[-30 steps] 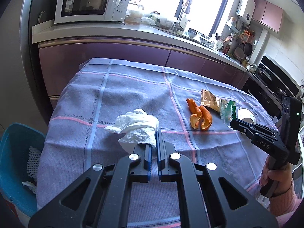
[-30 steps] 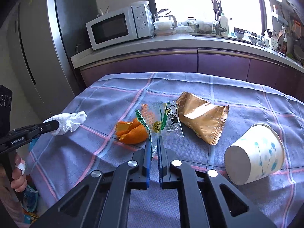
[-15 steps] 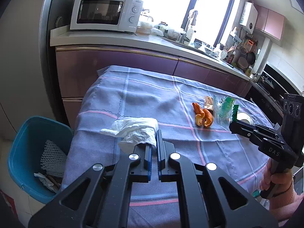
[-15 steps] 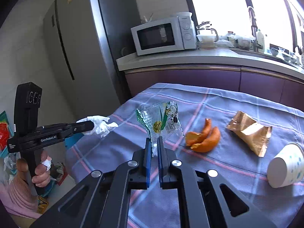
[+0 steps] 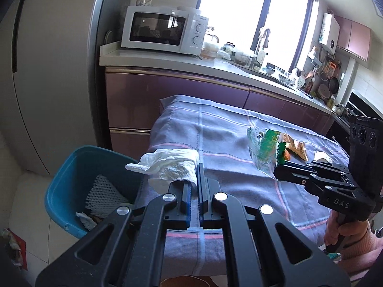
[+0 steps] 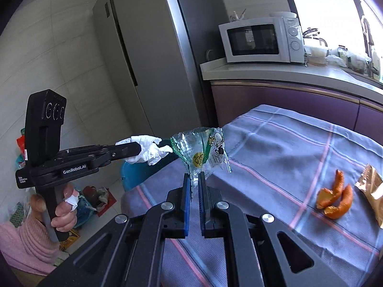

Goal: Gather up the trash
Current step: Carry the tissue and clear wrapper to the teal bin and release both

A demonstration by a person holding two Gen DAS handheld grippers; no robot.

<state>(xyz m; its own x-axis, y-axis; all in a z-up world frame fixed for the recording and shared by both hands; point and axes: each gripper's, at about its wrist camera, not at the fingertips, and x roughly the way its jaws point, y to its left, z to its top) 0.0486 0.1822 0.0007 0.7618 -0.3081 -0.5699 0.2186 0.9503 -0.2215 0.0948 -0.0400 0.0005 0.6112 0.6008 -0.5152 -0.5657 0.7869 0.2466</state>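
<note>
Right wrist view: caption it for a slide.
Right gripper pinches a clear green-printed plastic wrapper above the purple checked tablecloth.

Desk (image 6: pixel 282 143) draped in a lilac plaid cloth (image 5: pixel 222 129). Peel (image 6: pixel 335 198) and a gold wrapper (image 6: pixel 369 189) are lying side by side on the cloth near its right side; a paper cup (image 5: pixel 323 156) is lying beyond them. On the floor (image 5: pixel 31 191) a blue bin (image 5: pixel 71 167) is standing just beside the desk's left end.
</note>
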